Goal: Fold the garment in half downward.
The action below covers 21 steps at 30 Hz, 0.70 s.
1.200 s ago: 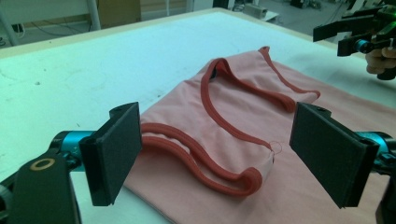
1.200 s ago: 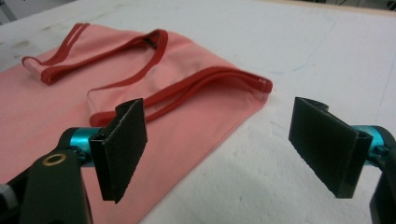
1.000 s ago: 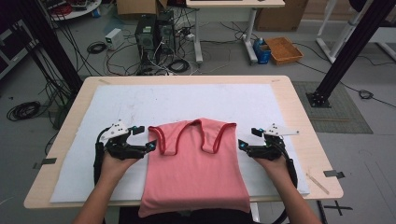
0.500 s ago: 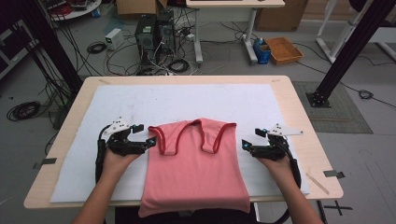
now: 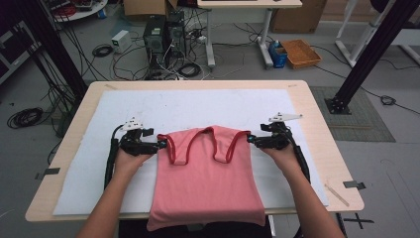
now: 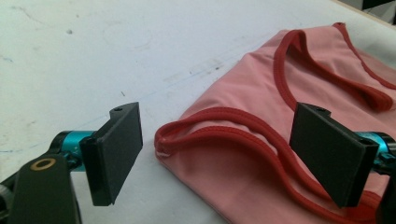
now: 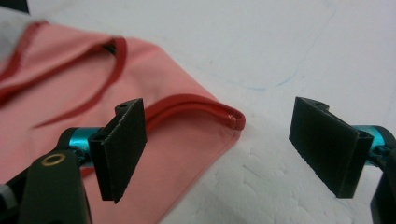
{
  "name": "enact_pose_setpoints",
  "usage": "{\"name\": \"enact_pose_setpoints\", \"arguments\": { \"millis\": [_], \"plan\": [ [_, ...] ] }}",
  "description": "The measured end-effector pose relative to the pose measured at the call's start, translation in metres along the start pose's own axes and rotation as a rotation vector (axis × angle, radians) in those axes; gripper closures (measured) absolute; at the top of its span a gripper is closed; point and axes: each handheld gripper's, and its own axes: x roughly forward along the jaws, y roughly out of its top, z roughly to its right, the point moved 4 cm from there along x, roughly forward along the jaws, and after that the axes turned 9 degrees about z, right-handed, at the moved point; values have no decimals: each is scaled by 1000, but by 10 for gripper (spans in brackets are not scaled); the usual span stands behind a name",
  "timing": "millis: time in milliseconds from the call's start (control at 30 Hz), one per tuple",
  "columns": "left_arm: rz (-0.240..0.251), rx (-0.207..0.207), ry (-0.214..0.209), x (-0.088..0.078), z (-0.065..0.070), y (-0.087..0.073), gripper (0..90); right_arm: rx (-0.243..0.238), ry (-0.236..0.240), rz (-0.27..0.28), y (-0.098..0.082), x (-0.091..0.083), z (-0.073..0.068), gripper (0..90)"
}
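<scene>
The soft pink tank top with red trim [image 5: 205, 178] lies flat on the white table mat [image 5: 198, 106], and the left gripper [image 5: 159, 145] and right gripper [image 5: 250, 140], both wide open at its shoulder corners, might pinch just one layer and bunch it.

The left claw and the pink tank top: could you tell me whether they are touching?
Apart. The left gripper view shows the open left claw straddling the pink tank top strap corner, with bare gaps beside both jaws.
</scene>
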Motion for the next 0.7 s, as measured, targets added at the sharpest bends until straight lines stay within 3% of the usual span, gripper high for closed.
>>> {"name": "enact_pose_setpoints", "arguments": {
  "millis": [133,333,500,600,700],
  "plan": [
    [-44,-17,3,10,-9,-3,184,-7,-8,-49,-5,16,4,214],
    [-77,-32,23,14,-11,-3,256,-5,-7,-97,-7,25,8,296],
    [-123,1,54,18,-8,-5,445,-38,-2,-148,-9,32,7,508],
    [-164,44,80,19,-7,-6,563,-58,-9,-156,-9,31,6,649],
    [-164,64,78,17,-8,-6,676,-81,-22,-148,-7,30,5,757]
  ]
}}
